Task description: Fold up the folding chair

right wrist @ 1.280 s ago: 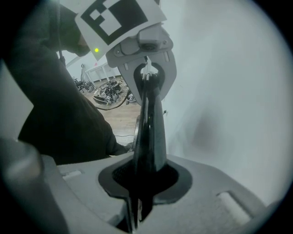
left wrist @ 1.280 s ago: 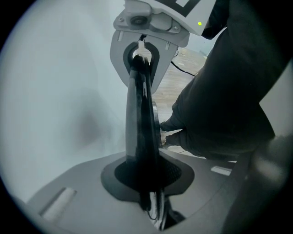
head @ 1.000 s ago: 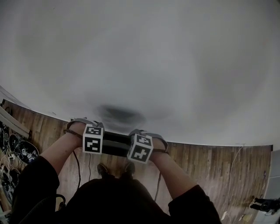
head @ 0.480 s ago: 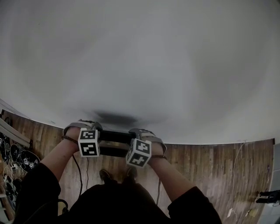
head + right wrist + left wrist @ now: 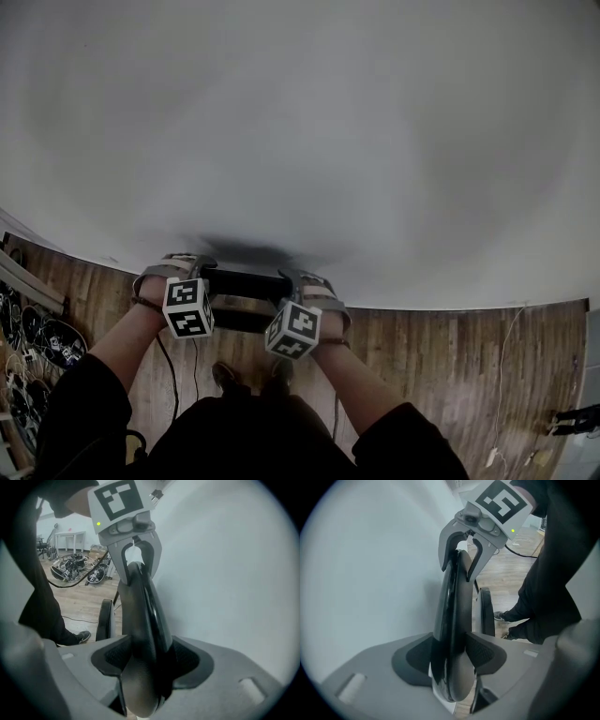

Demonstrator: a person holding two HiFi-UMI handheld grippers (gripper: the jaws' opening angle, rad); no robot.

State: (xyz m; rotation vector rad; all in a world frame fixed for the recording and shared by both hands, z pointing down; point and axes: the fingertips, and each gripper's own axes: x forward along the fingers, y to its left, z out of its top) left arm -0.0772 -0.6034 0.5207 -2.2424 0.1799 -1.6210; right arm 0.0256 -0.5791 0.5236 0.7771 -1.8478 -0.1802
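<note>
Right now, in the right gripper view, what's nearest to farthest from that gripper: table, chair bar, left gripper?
1. Chair bar, between right gripper's jaws.
2. Left gripper, round the bar's end.
3. White table, far back.
Both grippers' jaws were just opening.

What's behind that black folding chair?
A plain white wall, close behind the folding chair. Whether they touch cannot be told; the chair itself covers the wall's foot behind it.

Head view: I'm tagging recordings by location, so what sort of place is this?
Probably a lab or workshop room: bare wooden floor, plain white wall, and a heap of cables and gear on the floor at left.
</note>
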